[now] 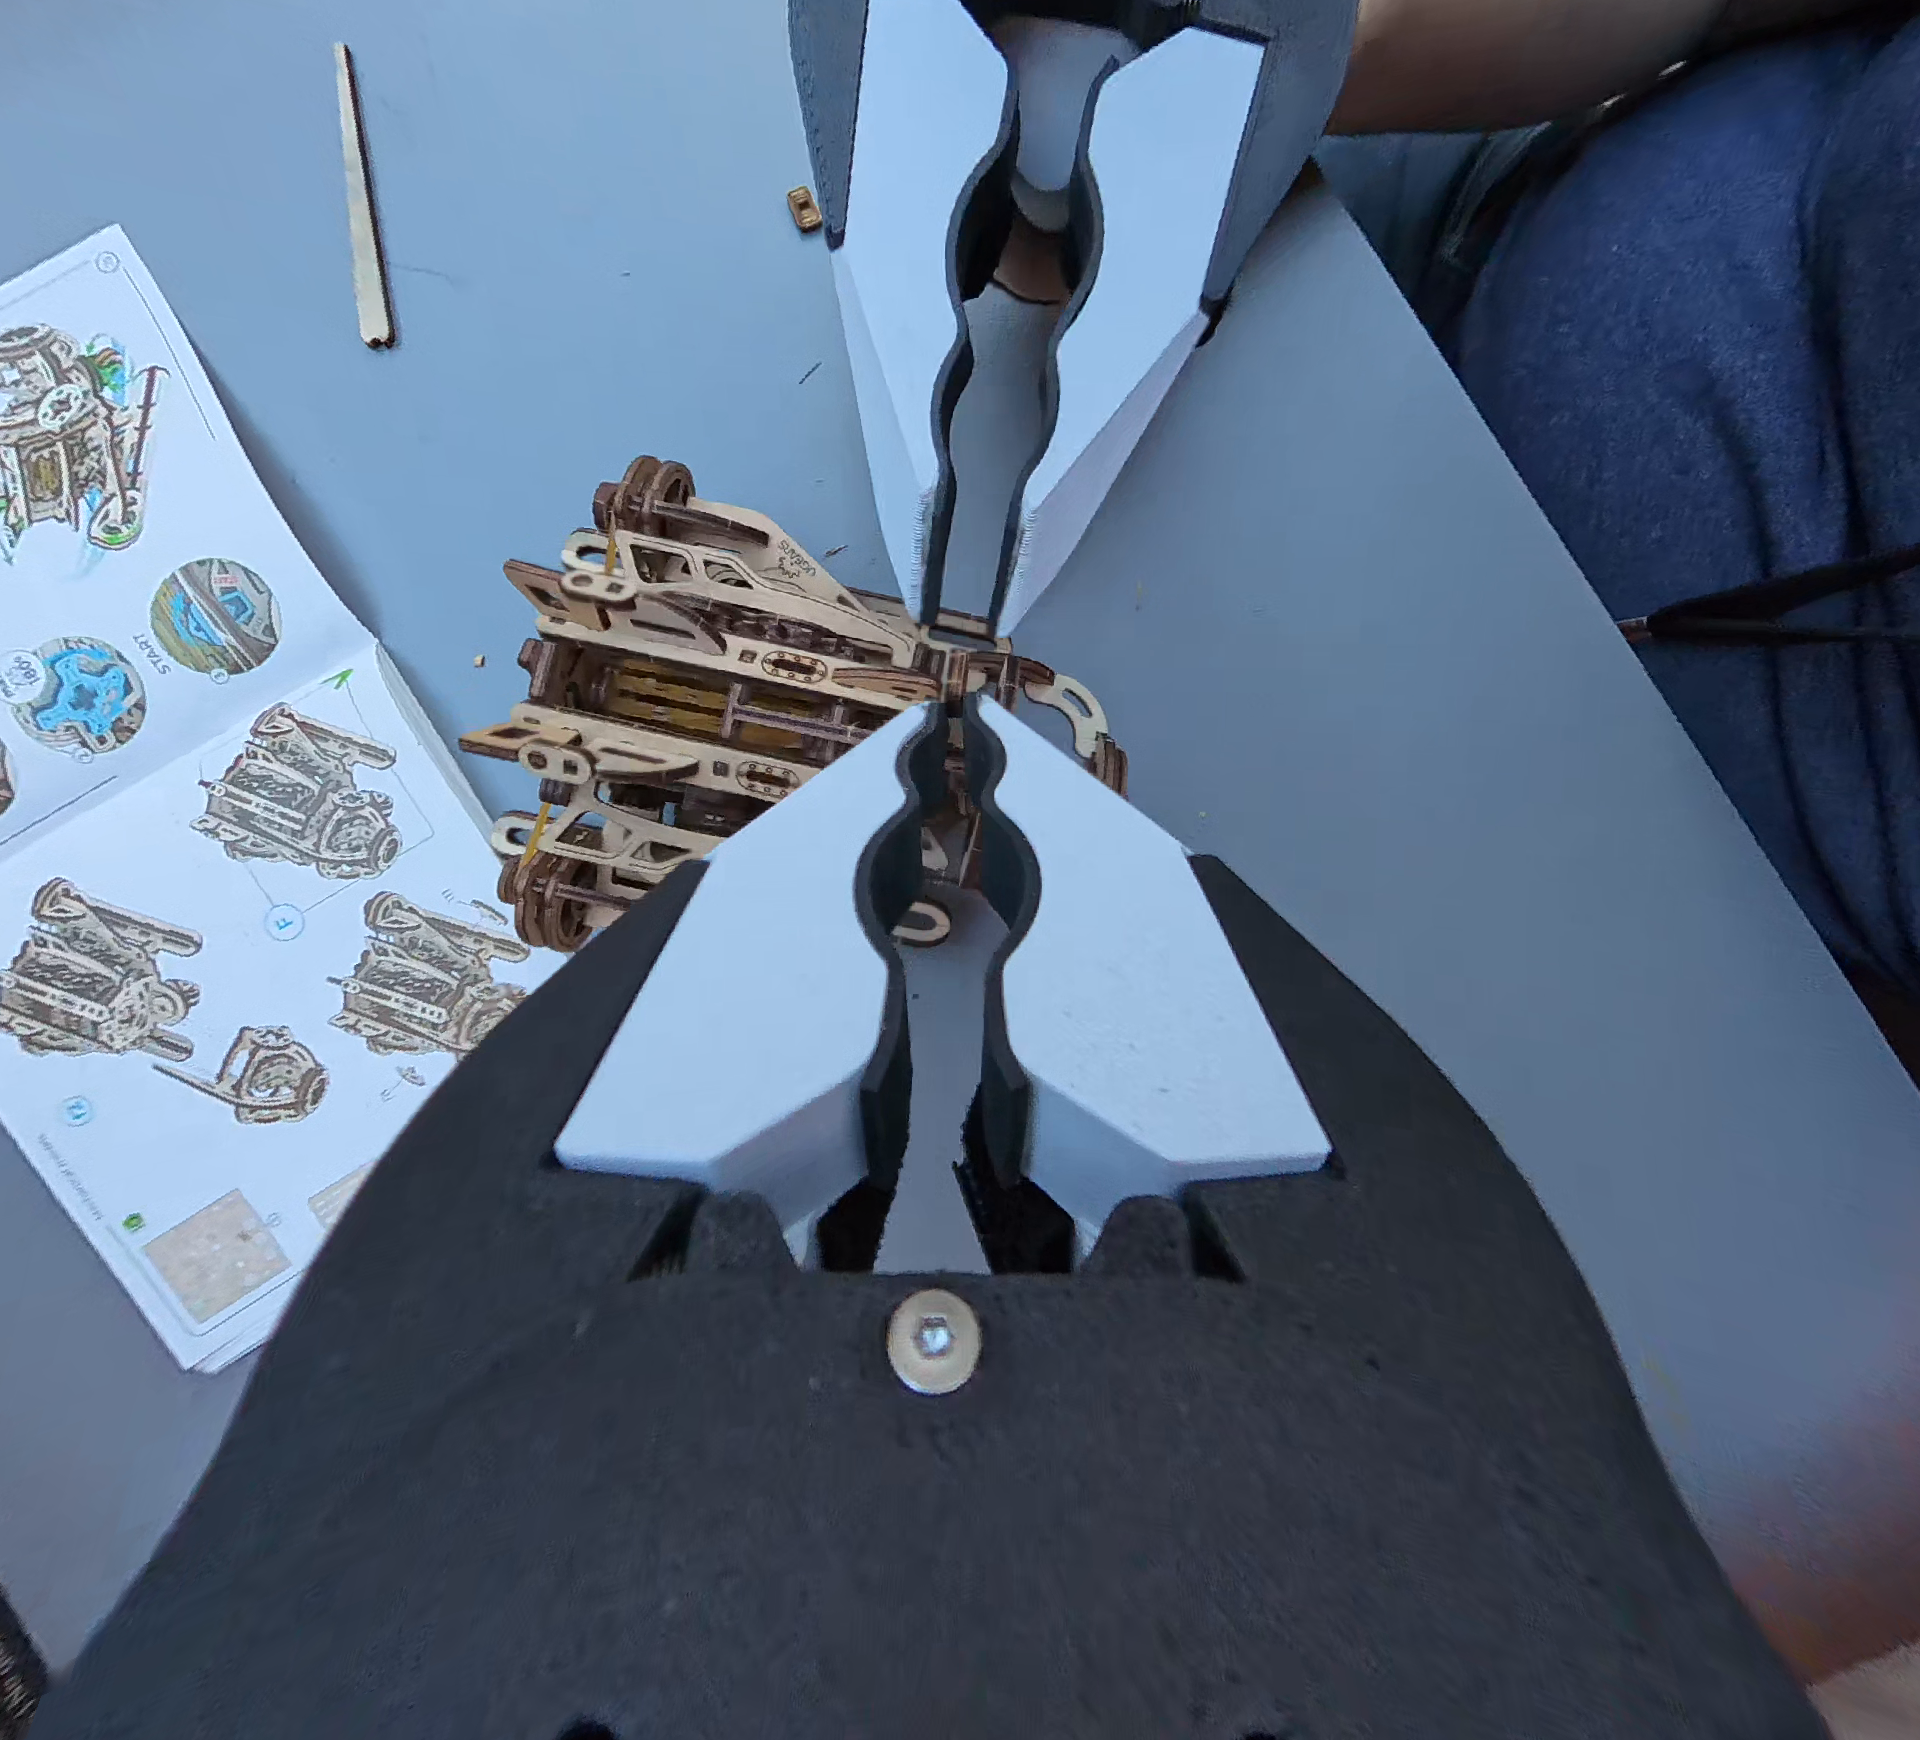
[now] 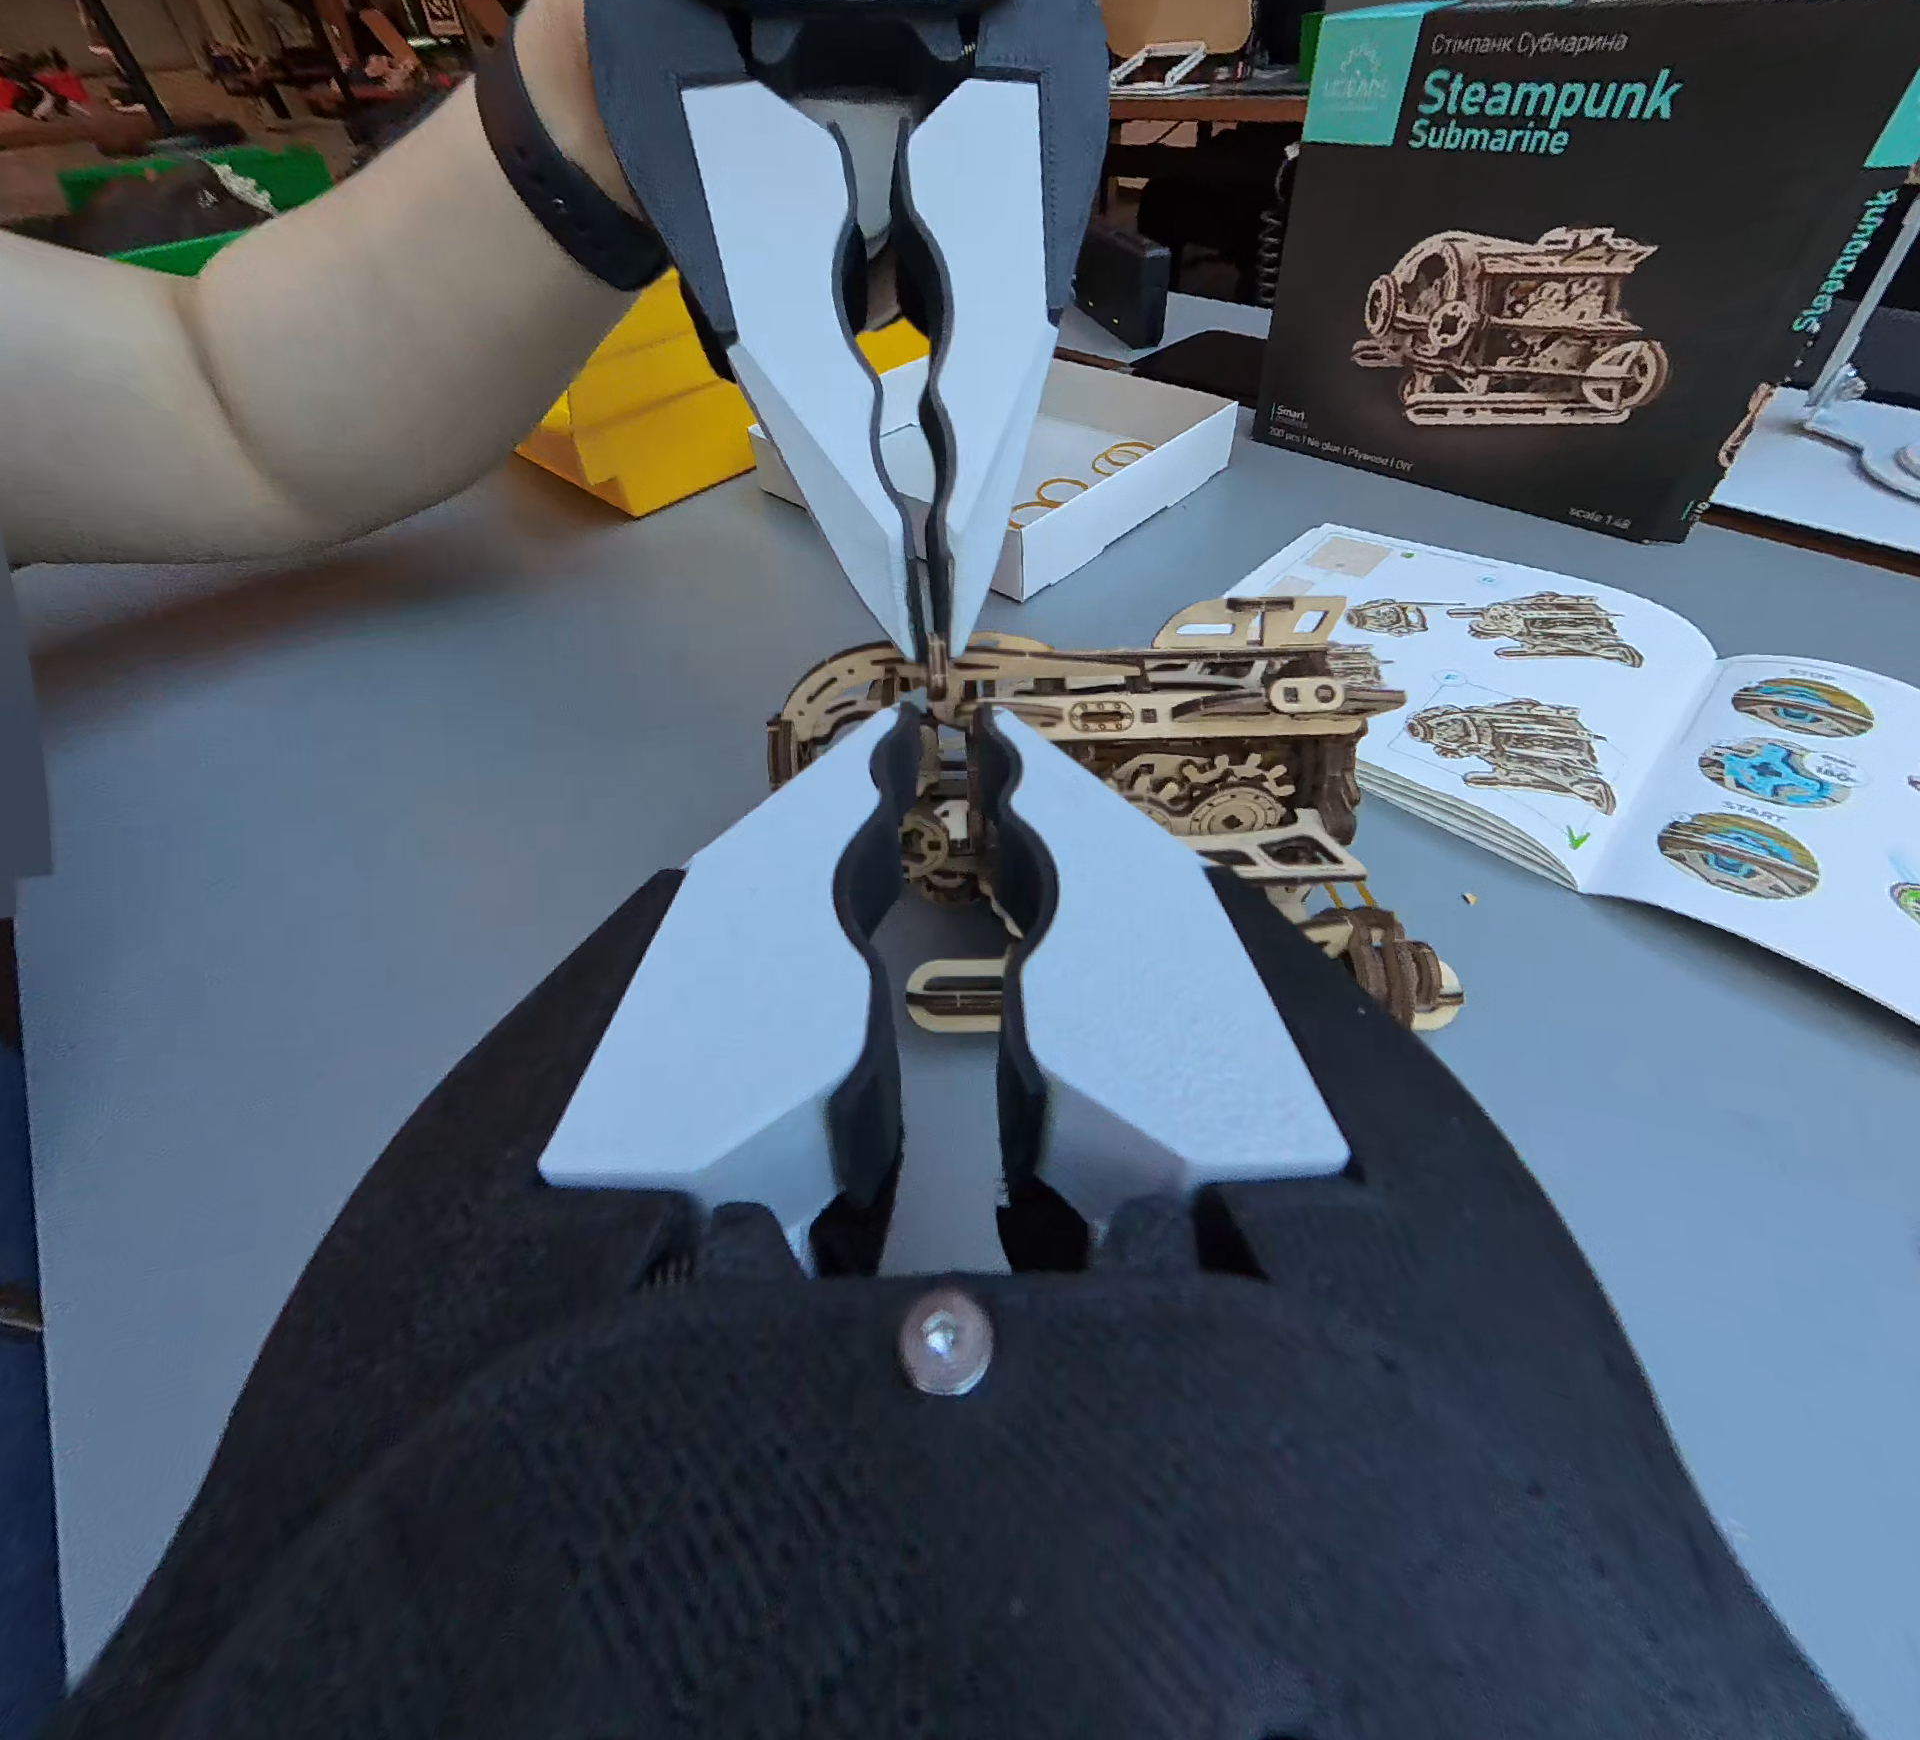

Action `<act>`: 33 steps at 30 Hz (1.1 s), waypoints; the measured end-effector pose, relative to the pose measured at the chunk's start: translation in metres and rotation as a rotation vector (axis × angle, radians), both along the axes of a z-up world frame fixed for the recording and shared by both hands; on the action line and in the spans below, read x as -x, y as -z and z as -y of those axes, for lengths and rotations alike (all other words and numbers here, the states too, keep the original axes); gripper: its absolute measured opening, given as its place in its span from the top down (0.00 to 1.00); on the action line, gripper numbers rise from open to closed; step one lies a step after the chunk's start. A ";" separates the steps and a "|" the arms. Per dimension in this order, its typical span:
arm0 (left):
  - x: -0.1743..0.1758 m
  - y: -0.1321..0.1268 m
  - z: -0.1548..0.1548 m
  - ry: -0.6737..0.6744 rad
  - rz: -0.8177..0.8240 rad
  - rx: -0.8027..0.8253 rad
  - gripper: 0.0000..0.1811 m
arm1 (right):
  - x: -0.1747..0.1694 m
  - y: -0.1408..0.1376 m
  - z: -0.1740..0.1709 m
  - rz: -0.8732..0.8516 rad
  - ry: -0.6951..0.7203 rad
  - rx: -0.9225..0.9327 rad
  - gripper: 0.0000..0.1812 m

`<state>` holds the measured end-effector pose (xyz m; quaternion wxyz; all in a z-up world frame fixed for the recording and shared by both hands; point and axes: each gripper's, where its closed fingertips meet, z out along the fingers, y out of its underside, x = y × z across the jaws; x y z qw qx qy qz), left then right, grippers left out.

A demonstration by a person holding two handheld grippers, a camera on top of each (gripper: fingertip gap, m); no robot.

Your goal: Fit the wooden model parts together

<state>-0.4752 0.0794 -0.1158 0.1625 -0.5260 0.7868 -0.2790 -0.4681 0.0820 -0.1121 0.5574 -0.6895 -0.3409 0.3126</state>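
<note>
- Wooden model (image 1: 727,714): a mostly built, geared body resting on the grey tabletop (image 1: 582,163). In the left wrist view its long axis runs from 9 o'clock to 3 o'clock, with the curved end piece at the 3 o'clock end.
- Left gripper (image 1: 948,722): its tips meet the model's top spine from 6 o'clock. The jaws are nearly pressed together at the tip. Whether they pinch the thin wooden edge or only touch it cannot be told.
- Right gripper (image 1: 958,615): comes in from 12 o'clock in the same view, tip to tip with the left. Its jaws pinch a small wooden tab (image 2: 935,664) on the spine.
- Key relation: both tips sit at one joint near the curved end, equally close. Any pressing move likely runs across the long axis.
- Loose oval piece (image 2: 956,994): lies flat on the tabletop at 6 o'clock of the model, between the right jaws' shanks.
- Booklet (image 1: 208,755): open at 9 o'clock, just beside the model.
- Wooden stick (image 1: 364,204): at 11 o'clock, well apart.
- Hidden: the joint itself is covered by the tips, and the model's near flank is cut off.
</note>
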 end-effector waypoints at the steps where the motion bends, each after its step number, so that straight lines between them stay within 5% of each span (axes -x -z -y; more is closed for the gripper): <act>1: -0.001 0.000 -0.001 0.002 -0.013 -0.014 1.00 | 0.001 -0.002 0.000 -0.011 -0.006 0.007 0.95; 33: -0.008 -0.007 0.002 0.010 0.007 -0.009 1.00 | 0.000 -0.009 -0.001 0.000 -0.055 -0.027 1.00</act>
